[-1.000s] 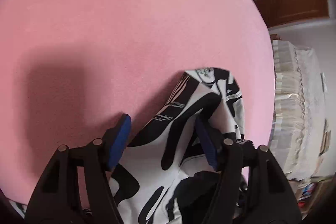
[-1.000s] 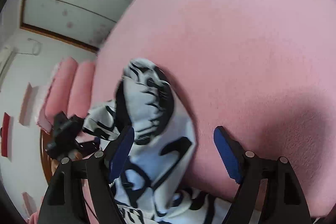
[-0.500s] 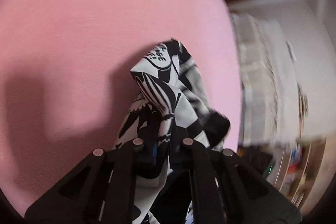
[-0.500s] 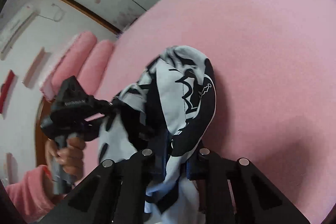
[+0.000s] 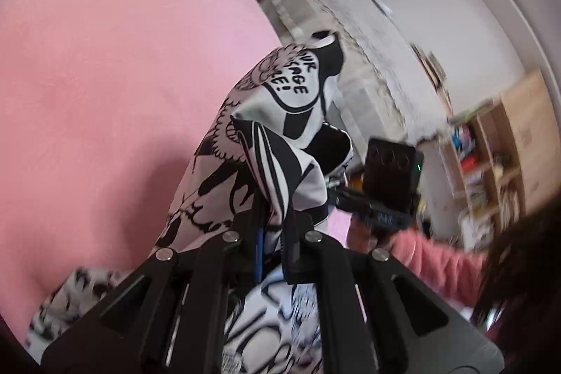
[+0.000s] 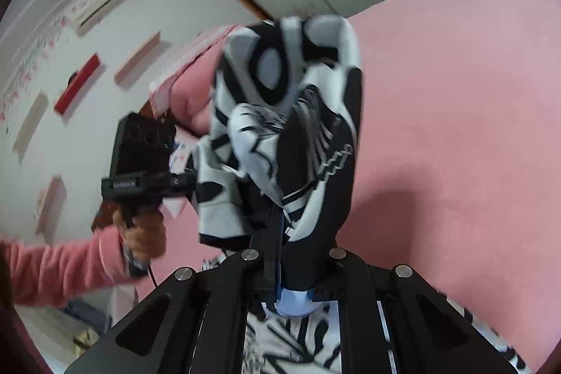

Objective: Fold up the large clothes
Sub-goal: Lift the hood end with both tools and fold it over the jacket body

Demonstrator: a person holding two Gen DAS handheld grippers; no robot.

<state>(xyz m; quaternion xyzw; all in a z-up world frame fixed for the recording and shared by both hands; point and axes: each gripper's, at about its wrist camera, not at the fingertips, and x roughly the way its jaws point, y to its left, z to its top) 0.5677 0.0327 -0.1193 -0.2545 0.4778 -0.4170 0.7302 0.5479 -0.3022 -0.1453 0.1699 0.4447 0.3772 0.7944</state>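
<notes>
A black-and-white printed garment [image 5: 291,86] hangs lifted above the pink bed [image 5: 105,58]. My left gripper [image 5: 275,216] is shut on a bunched fold of it, and cloth stands up past the fingers. In the right wrist view the same garment [image 6: 280,128] rises out of my right gripper [image 6: 291,226], which is shut on another bunch. More of the cloth trails below both grippers. Each view shows the other unit's black housing [image 5: 389,177] [image 6: 143,156] held by a hand, its jaws hidden behind cloth.
The pink bed [image 6: 455,128] stretches ahead of both grippers. Pink pillows [image 6: 189,93] lie at its head, under wall shelves [image 6: 77,83]. A lace-covered white cabinet [image 5: 350,41] and a wooden bookshelf [image 5: 491,163] stand beside the bed. A pink sleeve [image 6: 52,265] reaches in at the left.
Both grippers went from open around the cloth to shut on it. Then both rose and rolled, lifting the garment off the bed.
</notes>
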